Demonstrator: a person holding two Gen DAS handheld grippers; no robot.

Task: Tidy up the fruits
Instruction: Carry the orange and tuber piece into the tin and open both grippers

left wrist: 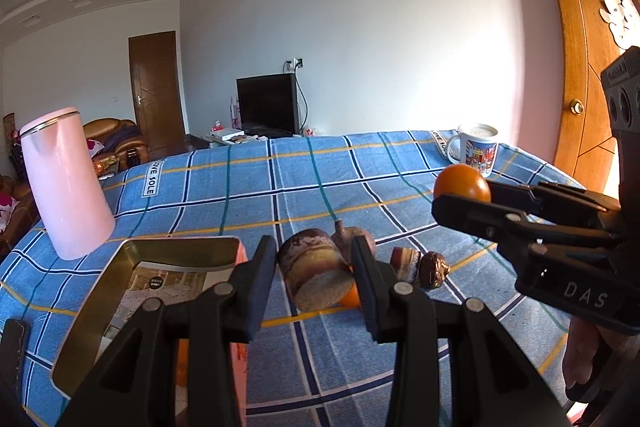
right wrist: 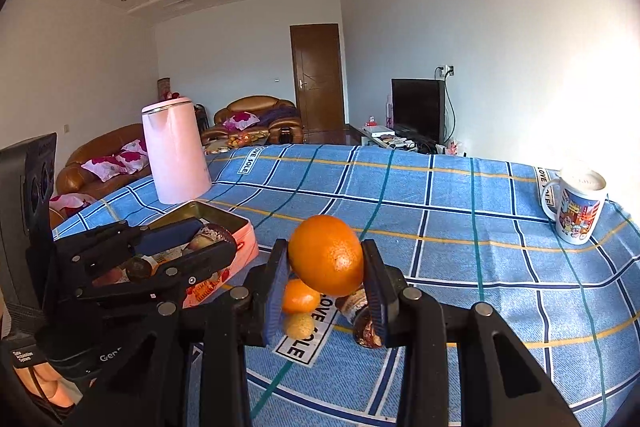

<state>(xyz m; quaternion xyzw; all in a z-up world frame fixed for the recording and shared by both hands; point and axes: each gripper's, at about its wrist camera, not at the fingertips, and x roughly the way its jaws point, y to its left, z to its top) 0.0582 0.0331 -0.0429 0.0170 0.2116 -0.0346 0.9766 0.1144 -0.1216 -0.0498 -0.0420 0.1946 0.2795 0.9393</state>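
**Right gripper lifts an orange; left gripper hangs over a brown cut fruit**

Left of the left gripper (left wrist: 316, 283) sits an open gold-rimmed tin (left wrist: 176, 247), and farther left beyond it a pink kettle (left wrist: 64, 183). The left gripper's fingers are spread, with a brown cut fruit (left wrist: 316, 275) showing between them on the blue checked cloth (left wrist: 280, 187); whether they touch it cannot be told. Just right of it lie smaller brown pieces (left wrist: 420, 267). Farther right, the right gripper (right wrist: 326, 291) pinches an orange (right wrist: 326, 255) between its pads, held above the cloth. Below it lie a smaller orange (right wrist: 298, 297) and a brown fruit (right wrist: 360, 323). Far right of it stands a printed mug (right wrist: 576, 207).
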